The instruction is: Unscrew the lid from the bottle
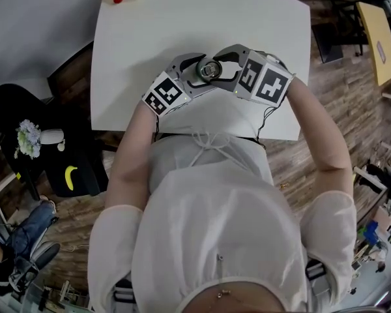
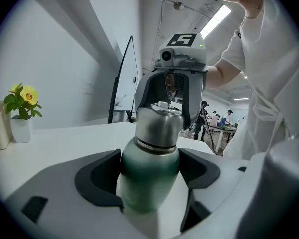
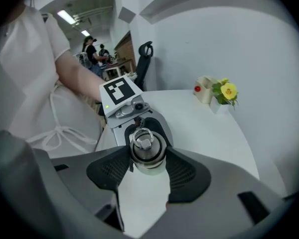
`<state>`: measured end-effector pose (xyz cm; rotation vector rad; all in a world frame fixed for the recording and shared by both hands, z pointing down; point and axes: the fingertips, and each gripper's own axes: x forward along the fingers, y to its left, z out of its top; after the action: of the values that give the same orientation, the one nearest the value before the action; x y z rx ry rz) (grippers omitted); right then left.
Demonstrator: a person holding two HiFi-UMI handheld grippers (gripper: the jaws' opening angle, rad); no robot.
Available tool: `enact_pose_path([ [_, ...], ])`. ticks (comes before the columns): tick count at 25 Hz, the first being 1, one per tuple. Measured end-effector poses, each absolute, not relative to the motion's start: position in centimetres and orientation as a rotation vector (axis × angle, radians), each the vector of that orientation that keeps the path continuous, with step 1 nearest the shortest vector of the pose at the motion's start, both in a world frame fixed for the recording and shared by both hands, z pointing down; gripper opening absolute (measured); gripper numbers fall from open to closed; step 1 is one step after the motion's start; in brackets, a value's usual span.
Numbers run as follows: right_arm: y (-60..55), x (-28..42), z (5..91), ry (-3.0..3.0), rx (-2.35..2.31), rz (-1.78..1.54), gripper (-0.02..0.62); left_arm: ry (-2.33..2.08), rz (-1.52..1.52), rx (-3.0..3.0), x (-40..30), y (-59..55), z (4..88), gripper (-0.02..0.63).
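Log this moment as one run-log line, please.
step: unscrew lid | left claw: shut on green bottle body | right claw: shut on steel lid from above | lid: on bottle, not yet off

Probably an open-plan lab or office workspace: a white table (image 1: 150, 44) stands on a wood-plank floor (image 1: 326, 90), with a black office chair (image 3: 145, 54), ceiling strip lights (image 2: 220, 20), and people at cluttered benches (image 2: 222, 119) behind.
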<state>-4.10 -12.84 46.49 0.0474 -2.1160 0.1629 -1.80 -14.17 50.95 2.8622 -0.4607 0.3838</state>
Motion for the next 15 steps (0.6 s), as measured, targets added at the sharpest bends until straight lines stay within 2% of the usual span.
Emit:
enact_pose_path([
  [7,-12.83,-4.39,46.53,-2.078,-0.148,0.059,0.239,-0.461,0.384,2.843,-2.23,-14.26,51.08,0.368],
  [11,-12.78,-4.05,46.71,-2.060,-0.038,0.151,0.245,-0.450,0.398,2.869,-2.16,-14.20,51.28,0.368],
  [15,-13.46,-3.68,46.51,-2.081,0.173,0.296,0.278,-0.444,0.379,2.860,-2.20,-14.14,51.21,0.370],
])
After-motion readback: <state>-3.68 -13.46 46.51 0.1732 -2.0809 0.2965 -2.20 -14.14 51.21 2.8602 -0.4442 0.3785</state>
